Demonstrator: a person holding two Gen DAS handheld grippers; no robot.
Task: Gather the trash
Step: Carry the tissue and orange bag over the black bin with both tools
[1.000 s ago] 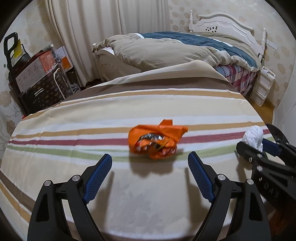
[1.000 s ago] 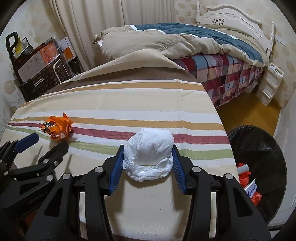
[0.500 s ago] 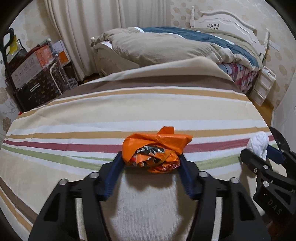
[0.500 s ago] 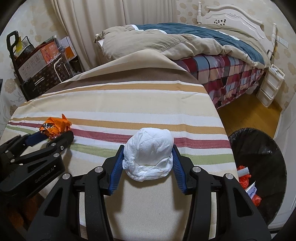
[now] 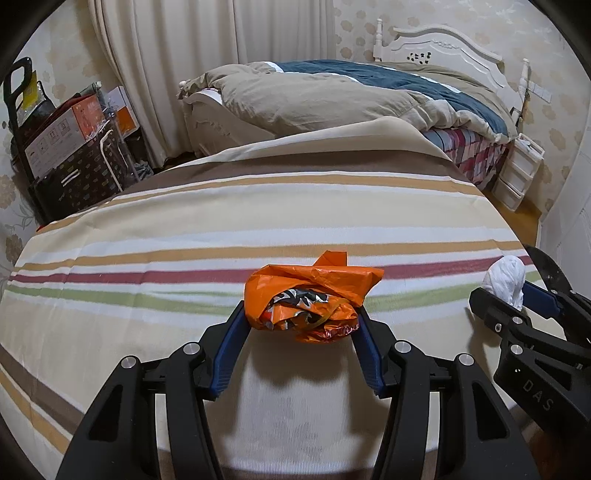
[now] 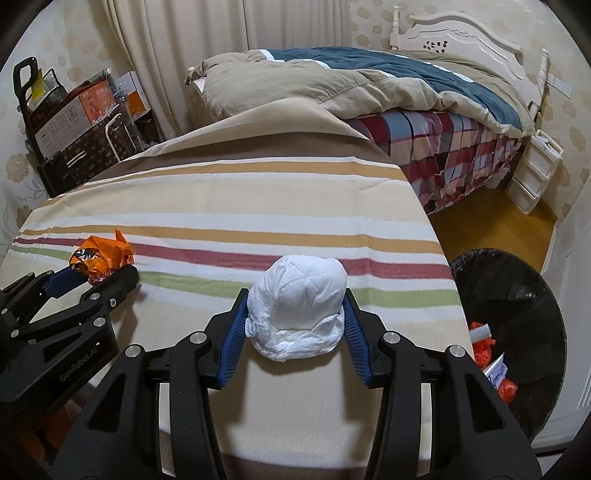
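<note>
Both tools gripping trash over striped tabletop (image 5: 184, 229).
Left tool (image 5: 301, 325) just closing, pinching orange wrapper (image 5: 310, 295); right tool (image 6: 295, 321) clamping white tissue wad (image 6: 299, 306).

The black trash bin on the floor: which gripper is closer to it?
Right. The right gripper, clamping the white tissue wad, is beside the bin; the left gripper, pinching the orange wrapper, is farther away.

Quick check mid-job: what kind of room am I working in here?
Most likely a home bedroom. A bed with a carved white headboard and rumpled tan-and-blue duvet stands behind the striped cloth-covered surface, floor-length cream curtains hang at the back, and a small white plastic drawer unit sits bedside.
</note>
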